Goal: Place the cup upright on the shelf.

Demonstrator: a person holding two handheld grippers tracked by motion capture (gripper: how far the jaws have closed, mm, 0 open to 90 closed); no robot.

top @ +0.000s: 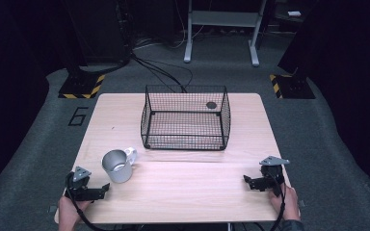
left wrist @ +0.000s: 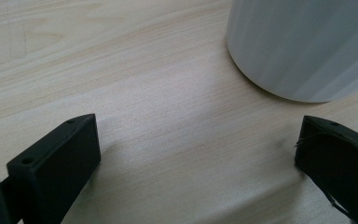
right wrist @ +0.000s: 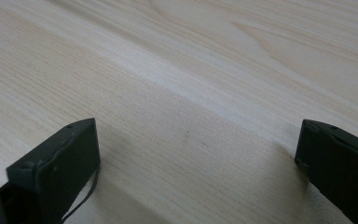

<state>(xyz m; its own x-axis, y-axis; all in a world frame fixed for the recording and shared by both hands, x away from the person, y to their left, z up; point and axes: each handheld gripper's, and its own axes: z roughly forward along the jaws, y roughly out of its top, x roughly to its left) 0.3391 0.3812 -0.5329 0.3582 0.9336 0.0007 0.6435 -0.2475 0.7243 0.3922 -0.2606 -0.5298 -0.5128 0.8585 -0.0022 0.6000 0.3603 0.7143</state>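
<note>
Wooden table (top: 183, 192) first: broad, pale, mostly bare. At twelve o'clock on it, a black wire basket (top: 185, 118), open-topped, nothing visible inside but a dark round spot behind its far mesh. At about eight o'clock from the basket, well apart from it, a metal mug (top: 116, 166), upright, handle turned toward one o'clock. Smallest: left gripper (top: 107, 186) at seven o'clock from the mug, near but not touching, jaws spread wide; in the left gripper view (left wrist: 198, 154), mug wall (left wrist: 303, 46) up at one o'clock, ahead of the jaws and off to one side, bare wood between the pads. Right gripper (top: 245, 179) far off at the table's four o'clock, jaws likewise spread, nothing between them but wood grain (right wrist: 198, 154).

Likely step in hand: reaching for the mug with the left gripper. Best done by swinging toward one o'clock until the mug body sits centred between the jaws, staying low, approaching opposite the handle, closing gently on the round wall to avoid tipping or skidding. Afterwards, probably the basket.
</note>
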